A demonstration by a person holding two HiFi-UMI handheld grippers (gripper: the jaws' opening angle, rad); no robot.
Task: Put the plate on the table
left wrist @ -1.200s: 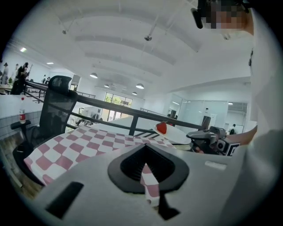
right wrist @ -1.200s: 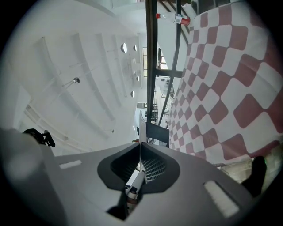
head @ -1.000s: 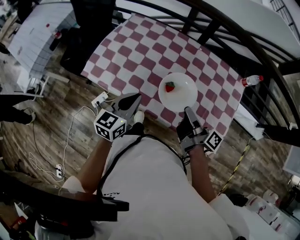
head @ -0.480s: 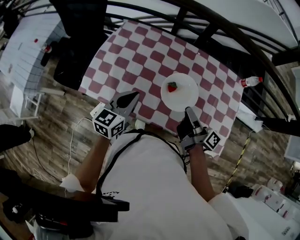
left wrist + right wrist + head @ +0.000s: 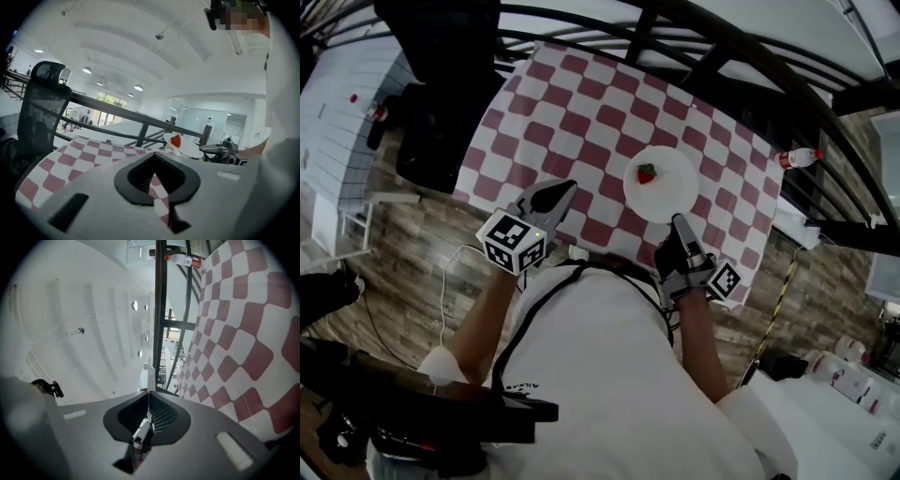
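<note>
A white plate with a red strawberry on it hangs over the near right part of the red-and-white checked table. My right gripper is shut on its near rim. The right gripper view shows that rim edge-on, pinched in the right gripper. In the left gripper view the plate and strawberry sit a little above the cloth. My left gripper is shut and holds nothing, over the table's near edge, left of the plate; the left gripper points across the cloth.
A black office chair stands at the table's left end. A dark curved railing runs behind the table's far side. A clear bottle with a red cap lies beyond the right end. Wood floor and a white cable lie below the near edge.
Both grippers have moved forward toward the table. The plate has travelled with the right gripper, farther over the cloth. The left gripper now reaches over the table's near edge.
</note>
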